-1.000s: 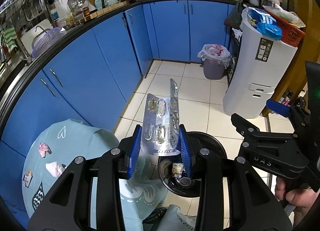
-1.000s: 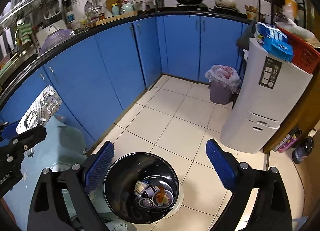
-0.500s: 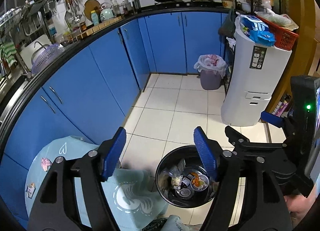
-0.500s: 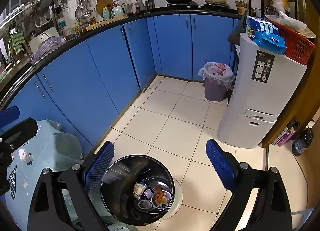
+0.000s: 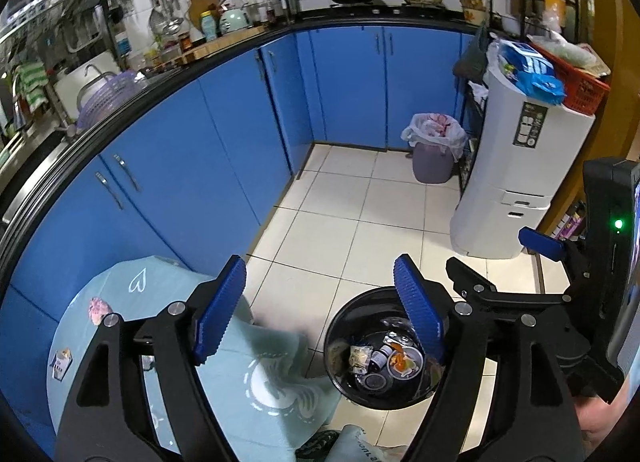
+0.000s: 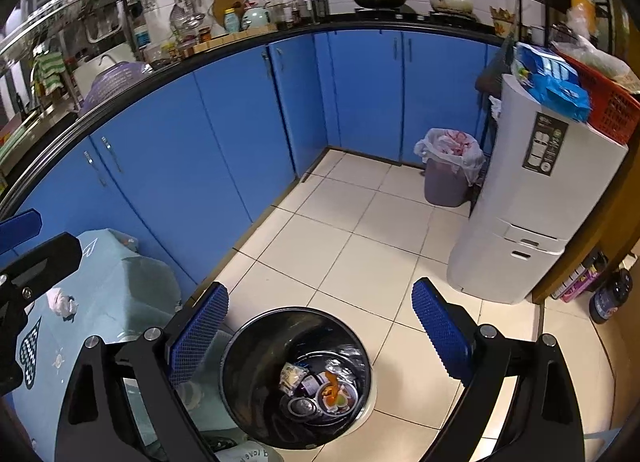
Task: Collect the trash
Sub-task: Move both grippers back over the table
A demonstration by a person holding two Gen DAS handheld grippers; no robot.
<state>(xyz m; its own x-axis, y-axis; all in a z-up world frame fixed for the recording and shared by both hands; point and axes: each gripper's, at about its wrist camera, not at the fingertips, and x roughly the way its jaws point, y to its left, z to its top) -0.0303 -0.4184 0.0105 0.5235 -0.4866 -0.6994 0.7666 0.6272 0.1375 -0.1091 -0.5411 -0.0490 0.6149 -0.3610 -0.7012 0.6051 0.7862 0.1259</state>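
A: L gripper (image 5: 320,302) pose?
B: Tilted downward, jaws just opened, nothing held; black bin (image 5: 340,326) w/ trash seen at 5 o'clock.
A: R gripper (image 6: 320,326)?
B: Angled down over bin, spread wide, empty.

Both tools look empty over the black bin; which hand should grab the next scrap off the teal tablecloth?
Probably left. The left tool, open and empty, hangs beside the tablecloth near its pink scrap; the right tool sits over the bin.
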